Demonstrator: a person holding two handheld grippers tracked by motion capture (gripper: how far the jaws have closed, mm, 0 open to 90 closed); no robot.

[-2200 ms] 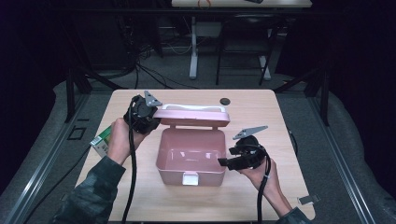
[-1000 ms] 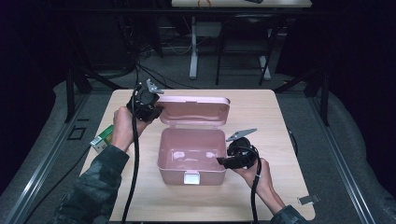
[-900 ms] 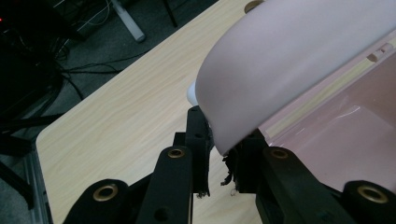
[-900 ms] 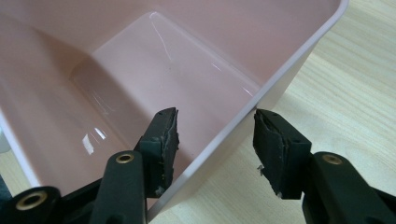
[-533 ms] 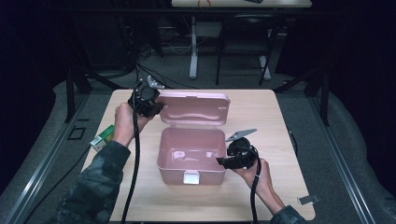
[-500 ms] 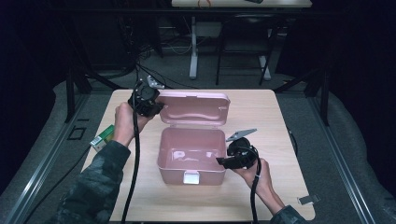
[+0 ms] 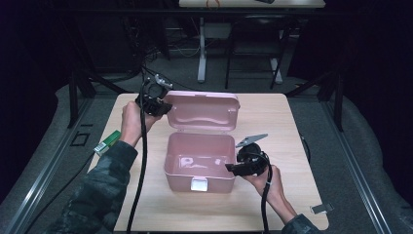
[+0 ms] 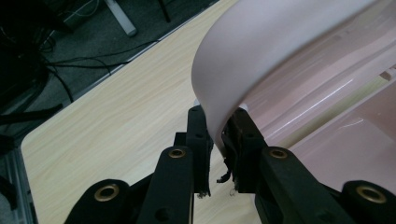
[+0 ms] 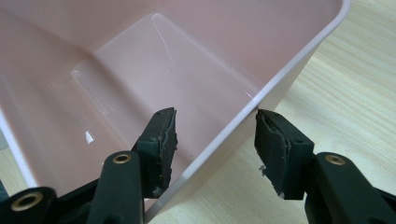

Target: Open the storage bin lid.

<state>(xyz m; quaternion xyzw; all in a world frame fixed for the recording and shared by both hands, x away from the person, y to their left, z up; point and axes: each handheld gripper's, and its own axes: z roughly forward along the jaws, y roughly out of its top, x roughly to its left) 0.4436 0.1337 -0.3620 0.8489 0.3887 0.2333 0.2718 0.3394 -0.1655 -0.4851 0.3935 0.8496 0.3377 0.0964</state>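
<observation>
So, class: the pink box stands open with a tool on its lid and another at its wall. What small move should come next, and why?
Probably the left tool should let go of the lid. Its jaws pinch the lid's edge, and the lid already leans well back behind the box. The right tool straddles the box's right wall, jaws apart, so nothing is gripped there.

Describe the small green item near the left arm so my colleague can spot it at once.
Start at the wooden table and find the open pink box in its middle. Go to the table's left edge, beside the camouflage sleeve: there lies the small green-and-white packet, flat and slanted. It is the only green thing on the table.
</observation>
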